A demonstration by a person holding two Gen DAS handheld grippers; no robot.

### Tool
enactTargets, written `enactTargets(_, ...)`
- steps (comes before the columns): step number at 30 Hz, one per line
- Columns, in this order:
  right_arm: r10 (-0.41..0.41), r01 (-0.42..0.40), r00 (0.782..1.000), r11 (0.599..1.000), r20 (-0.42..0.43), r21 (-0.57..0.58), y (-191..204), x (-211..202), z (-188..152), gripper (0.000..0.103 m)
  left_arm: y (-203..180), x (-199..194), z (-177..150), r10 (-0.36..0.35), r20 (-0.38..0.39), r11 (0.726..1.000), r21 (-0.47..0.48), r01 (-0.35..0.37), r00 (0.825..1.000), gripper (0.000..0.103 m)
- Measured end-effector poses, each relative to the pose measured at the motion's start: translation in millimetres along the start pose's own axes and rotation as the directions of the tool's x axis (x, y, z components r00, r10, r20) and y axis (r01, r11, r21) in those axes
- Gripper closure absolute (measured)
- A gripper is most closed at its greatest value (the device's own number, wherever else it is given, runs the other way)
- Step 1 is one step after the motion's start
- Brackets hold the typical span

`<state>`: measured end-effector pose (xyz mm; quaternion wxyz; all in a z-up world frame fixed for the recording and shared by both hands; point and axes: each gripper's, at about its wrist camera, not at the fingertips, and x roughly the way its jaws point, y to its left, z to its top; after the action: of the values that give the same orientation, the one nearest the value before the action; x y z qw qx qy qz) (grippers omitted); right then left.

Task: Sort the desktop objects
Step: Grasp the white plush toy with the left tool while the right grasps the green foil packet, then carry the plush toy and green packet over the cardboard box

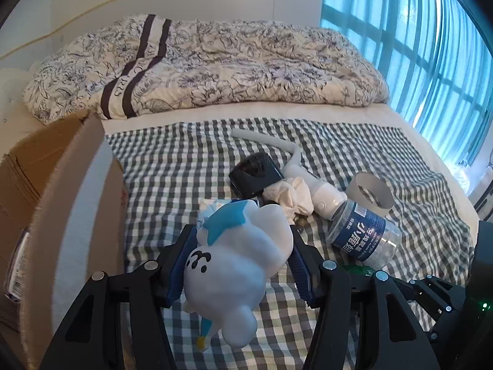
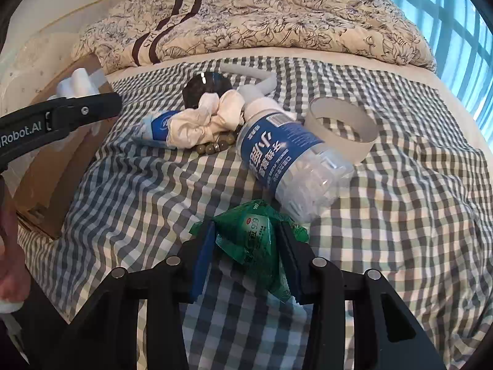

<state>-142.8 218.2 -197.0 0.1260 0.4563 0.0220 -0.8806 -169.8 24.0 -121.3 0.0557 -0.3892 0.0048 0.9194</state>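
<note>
Daylight enters from the right through the blue curtains (image 1: 431,71), which glow and blow out to near white along the pane edges in both views. The light is soft and cool — shadows on the checked cloth (image 1: 185,169) are faint, deepest under the plastic bottle (image 2: 286,154) and in the cloth's folds. The left wrist view reads bluer; the right wrist view is warmer on the floral quilt (image 2: 277,21). A small glare spot sits on the dark round object (image 2: 203,88). Both fisheye frames bend straight lines strongly and darken to black at the corners. The nearest parts — the white figure (image 1: 240,265) and the cardboard box (image 1: 61,215) — look slightly soft.
</note>
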Motion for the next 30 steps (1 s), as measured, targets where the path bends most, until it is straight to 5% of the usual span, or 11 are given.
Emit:
enactTargets(13,-0.063,0.069,0.989,0.997,0.134,-0.041,11.9,-48.4,10.8,0.063,1.9,-28.0,9.1,-0.003,0.037,1.0,-0.009,0.003,0.999,0.044)
enactTargets(30,-0.04,0.069,0.926,0.996,0.375,-0.062,53.9,-140.4,58.3,0.063,25.0,-102.0,32.4,0.03,0.167,0.999,-0.034,-0.025,0.985,0.044)
